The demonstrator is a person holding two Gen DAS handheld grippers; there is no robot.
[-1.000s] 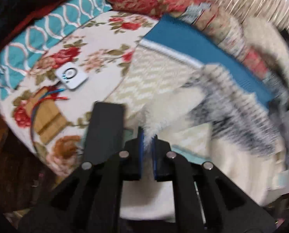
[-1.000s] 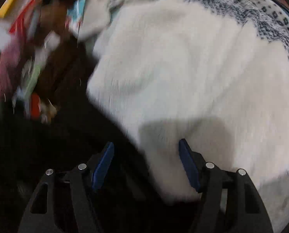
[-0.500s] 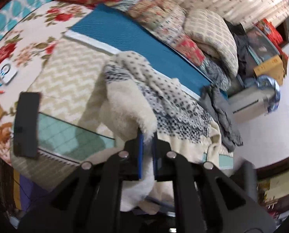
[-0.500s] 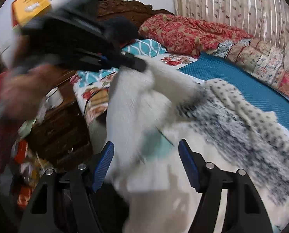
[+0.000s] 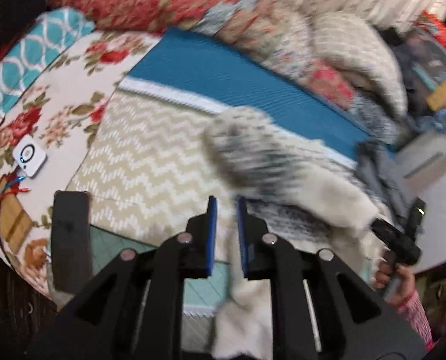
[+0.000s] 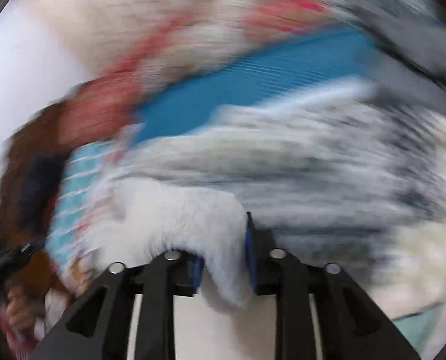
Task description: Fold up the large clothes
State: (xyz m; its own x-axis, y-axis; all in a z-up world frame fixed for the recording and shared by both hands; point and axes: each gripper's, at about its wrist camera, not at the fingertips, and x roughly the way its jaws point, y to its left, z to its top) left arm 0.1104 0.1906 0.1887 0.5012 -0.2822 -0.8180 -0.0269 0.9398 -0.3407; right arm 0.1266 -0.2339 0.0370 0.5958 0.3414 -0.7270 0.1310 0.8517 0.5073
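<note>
The garment is a fluffy white fleece sweater (image 5: 270, 162) with a black-and-white patterned band, lying blurred over the bed. In the left wrist view my left gripper (image 5: 225, 207) is slightly open, with nothing between its blue pads; a white edge of the sweater hangs just below it. The right gripper (image 5: 393, 237) shows at the right, clamped on the sweater's white hem. In the right wrist view, heavily blurred, my right gripper (image 6: 223, 240) is shut on a fold of white fleece (image 6: 187, 219).
A beige chevron mat (image 5: 151, 156) and a blue mat (image 5: 237, 84) cover the bed. A floral sheet (image 5: 64, 96) with a white square device (image 5: 29, 156) lies left. Pillows and quilts (image 5: 282, 30) pile at the back. A black bar (image 5: 70, 240) lies at the bed's near edge.
My left gripper has let go of the white fleece and opened a little. My right gripper has closed on the fleece and swings fast, blurring its view.
</note>
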